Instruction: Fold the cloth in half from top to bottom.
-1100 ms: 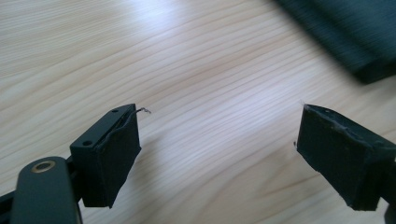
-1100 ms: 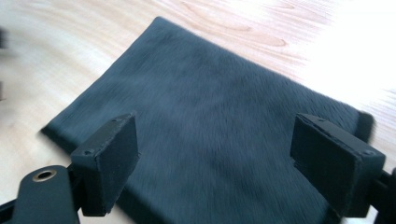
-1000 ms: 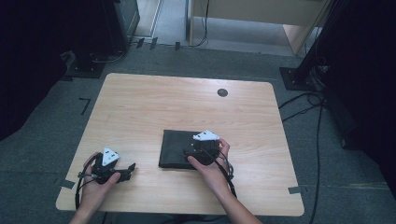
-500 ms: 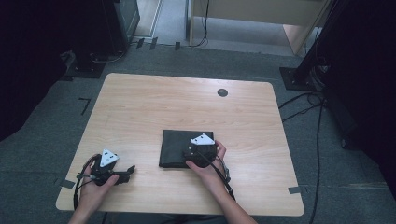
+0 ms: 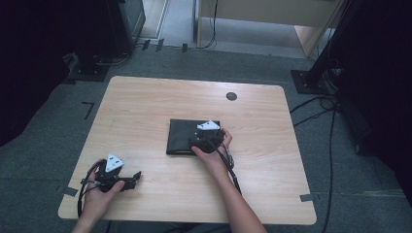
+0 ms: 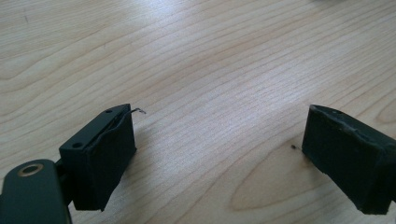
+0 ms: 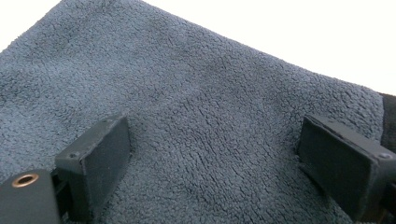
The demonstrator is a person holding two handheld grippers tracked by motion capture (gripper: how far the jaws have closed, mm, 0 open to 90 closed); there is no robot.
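Right gripper (image 5: 206, 141) has slid left and lower onto the dark cloth (image 5: 182, 136); the left gripper (image 5: 116, 177) hasn't budged.

Its jaws have just been opening and stand wide over the fleece, gripping nothing. Left jaws gape over bare bench (image 5: 145, 107) by the near left edge. The folded cloth lies mid-bench, open wood on every side.

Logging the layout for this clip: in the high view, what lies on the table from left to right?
Left gripper → dark folded cloth → right gripper, open over the cloth's right part → round black grommet.
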